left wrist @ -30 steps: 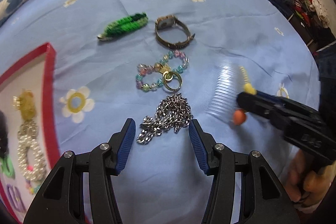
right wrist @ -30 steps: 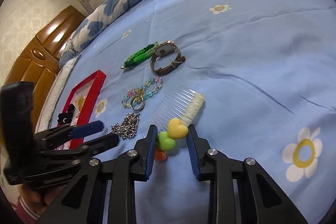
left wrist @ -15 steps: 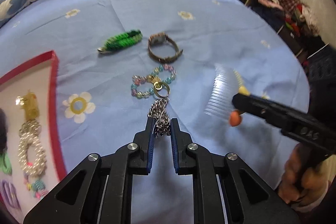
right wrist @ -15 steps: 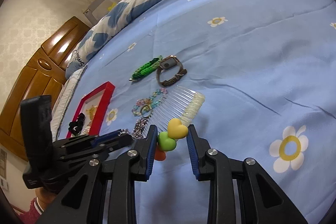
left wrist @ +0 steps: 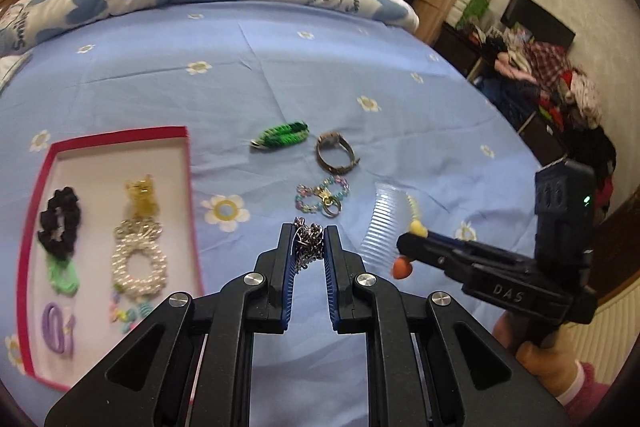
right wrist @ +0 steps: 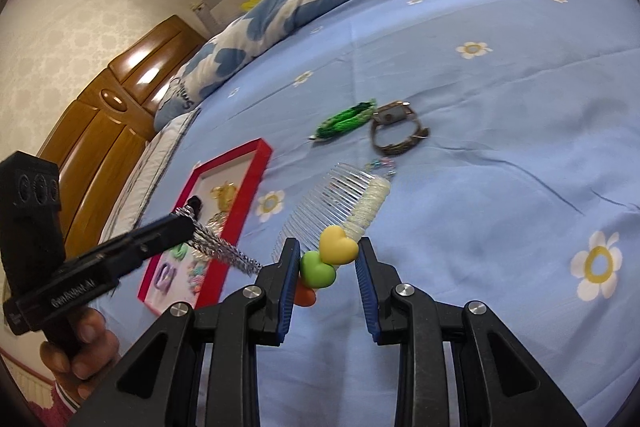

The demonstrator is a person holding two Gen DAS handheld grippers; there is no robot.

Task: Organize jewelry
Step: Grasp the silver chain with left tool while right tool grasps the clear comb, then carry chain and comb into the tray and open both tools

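Left wrist view: left gripper [left wrist: 308, 239], jaws clenched on silver chain [left wrist: 306, 243], bunched between the tips, lifted off the bed [left wrist: 280, 67]
Tray: red-rimmed tray [left wrist: 191, 183] on the sheet at left; holds black scrunchie [left wrist: 60, 219], gold charm [left wrist: 140, 193], pearl bracelet [left wrist: 138, 259], green and purple hair ties
On sheet: green braided bracelet [left wrist: 282, 135]; watch [left wrist: 335, 153] just beside it; beaded bracelet [left wrist: 322, 195] nearer the jaws
Right side: right gripper [left wrist: 412, 245] carrying clear comb [left wrist: 382, 227] clear of the sheet

Right wrist view: right gripper [right wrist: 327, 259], jaws grasping heart-trimmed clear comb [right wrist: 340, 203]; yellow and green hearts sit between the tips
Left gripper: left gripper [right wrist: 188, 223] above the red-rimmed tray [right wrist: 236, 223]; silver chain [right wrist: 224, 247] dangling from it
Farther: green braided bracelet [right wrist: 346, 121] and watch [right wrist: 396, 127] lying on the bed [right wrist: 500, 147]
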